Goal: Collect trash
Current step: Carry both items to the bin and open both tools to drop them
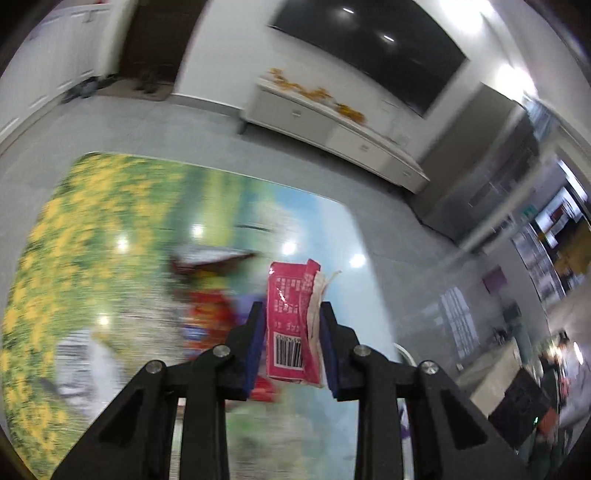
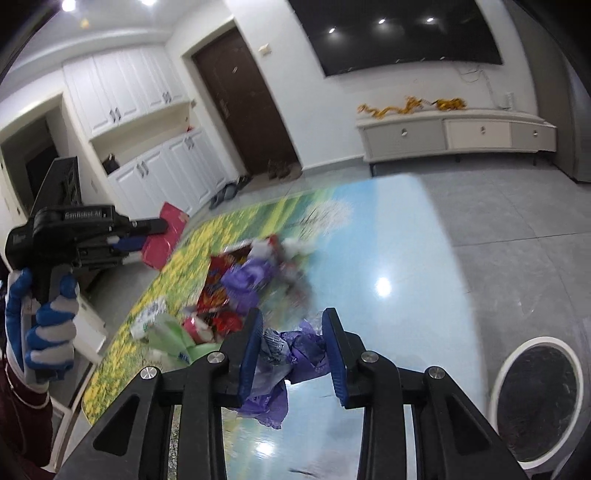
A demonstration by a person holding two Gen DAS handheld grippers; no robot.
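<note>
My left gripper (image 1: 291,314) is shut on a pink snack wrapper (image 1: 291,317) with a barcode, held above the glossy table with a flower-field print (image 1: 110,229). In the right wrist view the left gripper (image 2: 162,232) shows at the left, held by a gloved hand, with the pink wrapper (image 2: 164,236) in it. My right gripper (image 2: 291,325) is shut on a crumpled purple wrapper (image 2: 295,354) above the table (image 2: 388,240). A pile of mixed wrappers (image 2: 236,291) lies on the table ahead of it. A round white-rimmed bin with a black liner (image 2: 535,402) stands at the lower right.
A white TV cabinet (image 2: 454,133) with yellow decoration and a dark wall screen (image 2: 395,33) stand across the tiled floor. A dark door (image 2: 243,103) and white cupboards (image 2: 147,122) are at the back left, with shoes on the floor.
</note>
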